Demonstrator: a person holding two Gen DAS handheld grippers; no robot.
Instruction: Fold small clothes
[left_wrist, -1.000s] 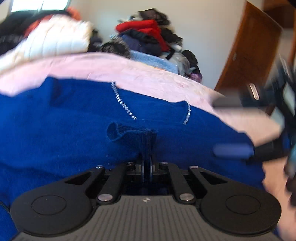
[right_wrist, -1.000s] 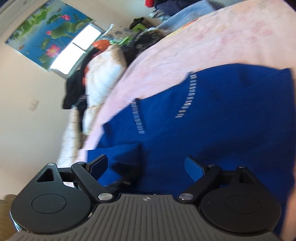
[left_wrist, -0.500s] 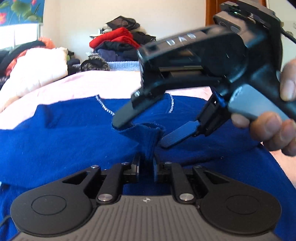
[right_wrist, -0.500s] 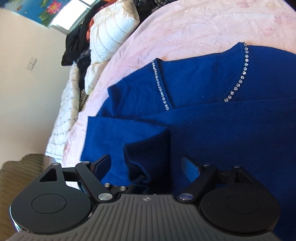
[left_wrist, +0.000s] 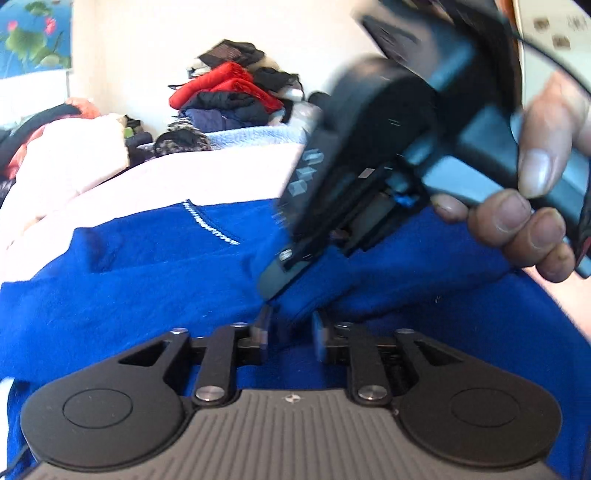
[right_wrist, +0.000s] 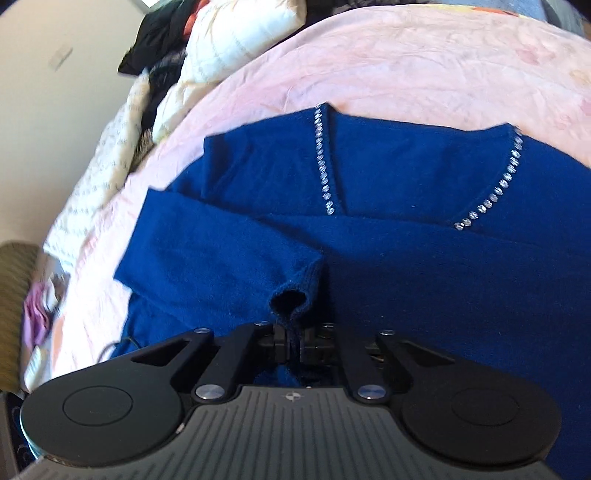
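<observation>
A blue sweater with a rhinestone neckline lies spread on a pink bedspread. One sleeve is folded across the body. My right gripper is shut on that sleeve's cuff, which bunches up just ahead of its jaws. In the left wrist view a hand holds the right gripper, angled down from the upper right. Just below it, my left gripper has its jaws opening. Blue cloth lies loosely in the gap.
A heap of red, black and navy clothes is stacked against the far wall. A white quilt and dark garments lie along the bed's far left side. A brown surface shows past the bed's left edge.
The right gripper swung in from the right and closed on the sleeve cuff. The left gripper, shut on that cuff before, has parted its jaws.
</observation>
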